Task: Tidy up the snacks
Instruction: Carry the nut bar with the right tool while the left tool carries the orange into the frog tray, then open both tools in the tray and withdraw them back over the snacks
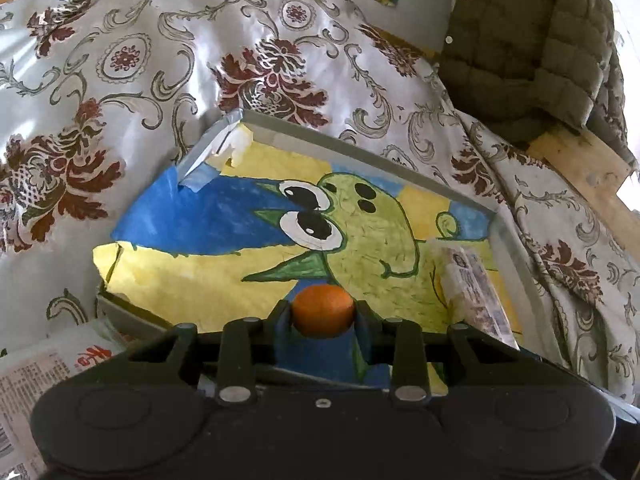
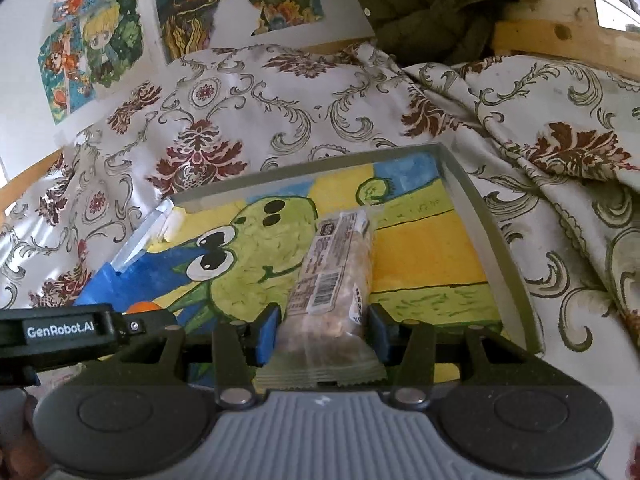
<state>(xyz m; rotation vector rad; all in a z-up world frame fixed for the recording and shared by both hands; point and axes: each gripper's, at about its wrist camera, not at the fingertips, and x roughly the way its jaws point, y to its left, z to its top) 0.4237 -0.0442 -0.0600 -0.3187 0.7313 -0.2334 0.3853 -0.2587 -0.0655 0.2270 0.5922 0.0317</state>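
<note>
A shallow grey tray [image 1: 360,148] lined with a cartoon frog drawing lies on the floral cloth. My left gripper [image 1: 323,314] is shut on a small orange fruit [image 1: 323,310] and holds it over the tray's near part. My right gripper [image 2: 322,328] has its fingers around the near end of a clear snack packet [image 2: 336,264] that lies lengthwise in the tray [image 2: 480,216]; the pads look close against it. That packet also shows at the right side of the tray in the left wrist view [image 1: 472,284]. The left gripper body and the orange [image 2: 144,307] show at the left of the right wrist view.
A printed snack bag [image 1: 44,376] lies on the cloth left of the tray. A green quilted jacket [image 1: 528,52] hangs over a wooden frame [image 1: 580,168] at the back right. Drawings [image 2: 96,40] hang on the wall behind.
</note>
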